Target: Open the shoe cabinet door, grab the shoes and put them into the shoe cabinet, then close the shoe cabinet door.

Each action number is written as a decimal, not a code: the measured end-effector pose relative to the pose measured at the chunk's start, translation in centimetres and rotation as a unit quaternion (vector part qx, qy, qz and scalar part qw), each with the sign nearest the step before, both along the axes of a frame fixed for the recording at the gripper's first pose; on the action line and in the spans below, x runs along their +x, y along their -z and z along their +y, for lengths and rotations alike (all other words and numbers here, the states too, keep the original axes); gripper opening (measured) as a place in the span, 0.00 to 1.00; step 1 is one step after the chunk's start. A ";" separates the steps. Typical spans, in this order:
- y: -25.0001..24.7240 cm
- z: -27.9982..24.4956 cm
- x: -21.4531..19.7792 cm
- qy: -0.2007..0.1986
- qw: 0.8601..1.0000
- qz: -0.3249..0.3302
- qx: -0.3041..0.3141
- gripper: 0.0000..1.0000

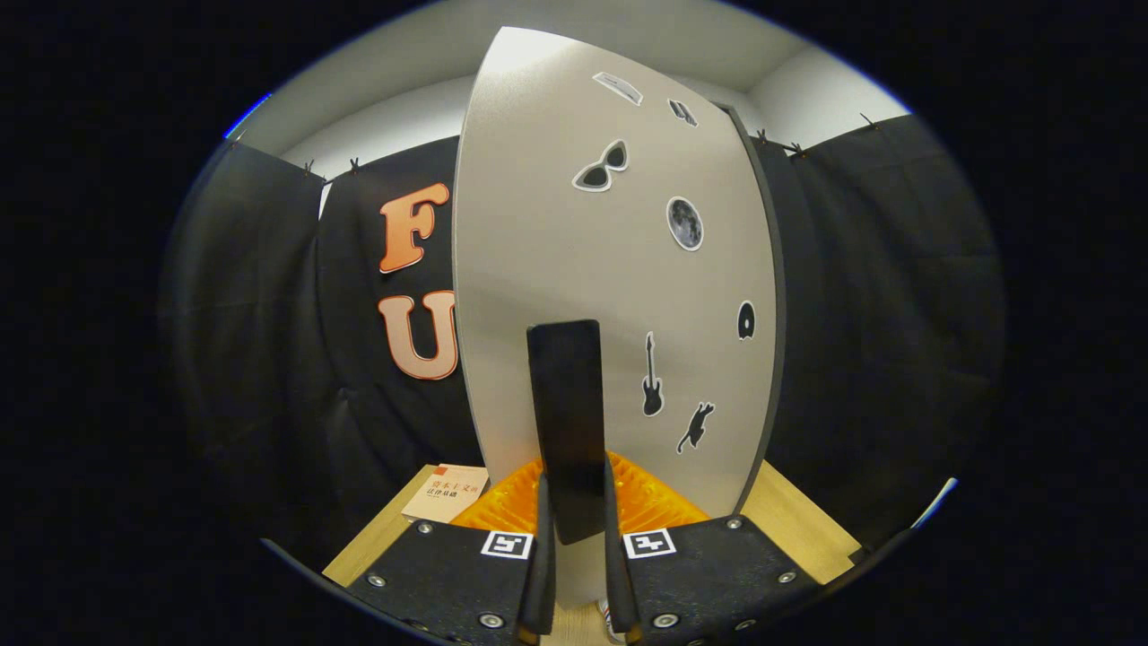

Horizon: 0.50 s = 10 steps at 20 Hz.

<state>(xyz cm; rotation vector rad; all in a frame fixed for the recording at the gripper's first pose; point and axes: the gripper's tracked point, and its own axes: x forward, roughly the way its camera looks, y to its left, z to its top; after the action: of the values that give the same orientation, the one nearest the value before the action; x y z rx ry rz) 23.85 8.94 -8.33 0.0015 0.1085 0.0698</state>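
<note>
1. Low in the centre of the gripper view, the tool (574,547) is clenched on the dark upright handle (565,422) of the shoe cabinet door (556,269); both fingers (541,556) press its lower end from either side, and the handle rises straight up out of the gap between them

2. Directly ahead of the tool stands the door itself, a pale grey panel with its long axis vertical, reaching from just above the fingers to the top of the frame. It appears swung partly open, judging by its dark right edge against the booth wall, though I cannot tell how far

3. Small black stickers (601,168) are scattered over the right half of the panel

4. The coming move turns on that grip: the handle lies in line with the tool, so the door should follow whichever way the tool swings

5. Just behind the handle's foot, at lower centre, an orange ribbed thing (646,502) lies on the wooden worktop (789,520); what it is I cannot tell. A light booklet (446,493) lies at lower left of it

6. A sliver of what may be a shoe (613,619) shows at the very bottom between the fingers, too small to be sure

7. Black cloth closes the booth on both sides, with white wall and ceiling above
</note>
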 end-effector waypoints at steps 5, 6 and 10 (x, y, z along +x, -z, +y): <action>0.0 -2.1 -1.6 0.017 1.000 0.002 0.001 0.23; 0.0 -2.4 -1.8 0.017 1.000 0.001 -0.001 0.23; -0.3 -4.2 -2.9 0.010 1.000 -0.003 -0.002 0.22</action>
<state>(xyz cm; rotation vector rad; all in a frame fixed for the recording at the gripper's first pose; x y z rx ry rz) 20.97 4.72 -8.06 -0.0025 0.1032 0.0487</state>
